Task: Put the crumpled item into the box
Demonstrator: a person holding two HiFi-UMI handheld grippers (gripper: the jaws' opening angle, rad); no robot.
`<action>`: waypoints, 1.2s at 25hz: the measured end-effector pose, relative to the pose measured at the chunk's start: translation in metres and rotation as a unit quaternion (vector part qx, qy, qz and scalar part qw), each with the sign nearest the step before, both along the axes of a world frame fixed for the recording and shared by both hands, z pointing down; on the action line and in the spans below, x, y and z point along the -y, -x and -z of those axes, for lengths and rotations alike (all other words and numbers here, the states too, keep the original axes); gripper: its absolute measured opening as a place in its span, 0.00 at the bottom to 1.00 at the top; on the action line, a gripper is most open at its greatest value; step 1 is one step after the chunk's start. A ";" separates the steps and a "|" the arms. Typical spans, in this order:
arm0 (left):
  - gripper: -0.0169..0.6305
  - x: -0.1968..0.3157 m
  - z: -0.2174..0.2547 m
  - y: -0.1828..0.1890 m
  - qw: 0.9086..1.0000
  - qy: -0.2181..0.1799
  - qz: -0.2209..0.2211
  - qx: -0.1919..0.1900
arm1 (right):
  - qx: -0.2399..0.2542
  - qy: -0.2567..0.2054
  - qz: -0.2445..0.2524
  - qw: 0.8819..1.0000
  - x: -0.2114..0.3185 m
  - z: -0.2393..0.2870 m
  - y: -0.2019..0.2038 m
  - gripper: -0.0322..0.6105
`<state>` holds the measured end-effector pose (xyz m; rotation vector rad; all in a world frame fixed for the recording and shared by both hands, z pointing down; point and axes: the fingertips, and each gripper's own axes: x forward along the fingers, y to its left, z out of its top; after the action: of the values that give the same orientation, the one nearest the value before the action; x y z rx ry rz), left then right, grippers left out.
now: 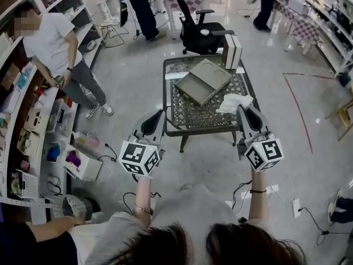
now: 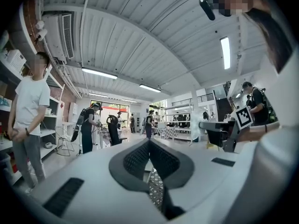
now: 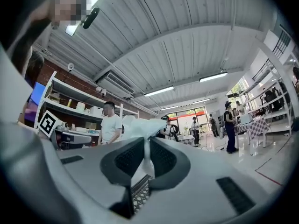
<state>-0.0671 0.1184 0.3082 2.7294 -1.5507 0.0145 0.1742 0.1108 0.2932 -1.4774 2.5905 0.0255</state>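
Note:
A white crumpled item [image 1: 234,102] lies over the front right part of the mesh-topped table [image 1: 201,116]. My right gripper [image 1: 241,110] is shut on its near edge. In the right gripper view the crumpled item [image 3: 140,127] is pinched between the pads, and a white fold runs down between the fingertips of the right gripper [image 3: 145,146]. An open grey box [image 1: 204,80] sits tilted on the middle of the table, behind and left of the item. My left gripper [image 1: 160,115] hovers at the table's front left corner, and the left gripper [image 2: 149,143] is shut on nothing.
Two white upright boxes [image 1: 232,51] stand at the table's back right. A black office chair [image 1: 201,32] is behind the table. A person in a white shirt [image 1: 52,43] stands by the shelves [image 1: 33,120] on the left. Cables [image 1: 242,195] lie on the floor near me.

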 end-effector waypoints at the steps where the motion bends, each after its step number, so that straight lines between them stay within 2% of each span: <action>1: 0.05 0.001 -0.001 -0.002 1.000 0.001 0.001 0.000 | 0.000 0.001 0.002 1.000 0.003 -0.001 -0.001 0.14; 14: 0.05 0.036 -0.018 0.009 1.000 0.025 0.015 -0.006 | 0.009 0.030 0.017 0.999 0.047 -0.023 0.012 0.14; 19: 0.05 0.072 -0.026 0.020 0.999 0.032 0.010 -0.010 | 0.027 0.040 0.019 0.999 0.079 -0.030 0.021 0.14; 30: 0.05 0.160 -0.039 0.026 0.999 0.048 -0.025 -0.010 | 0.022 0.055 0.014 0.998 0.155 -0.042 0.042 0.14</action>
<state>-0.0932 -0.0416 0.3470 2.6865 -1.4369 0.0607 0.1318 -0.0445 0.3347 -1.4599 2.6146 -0.1532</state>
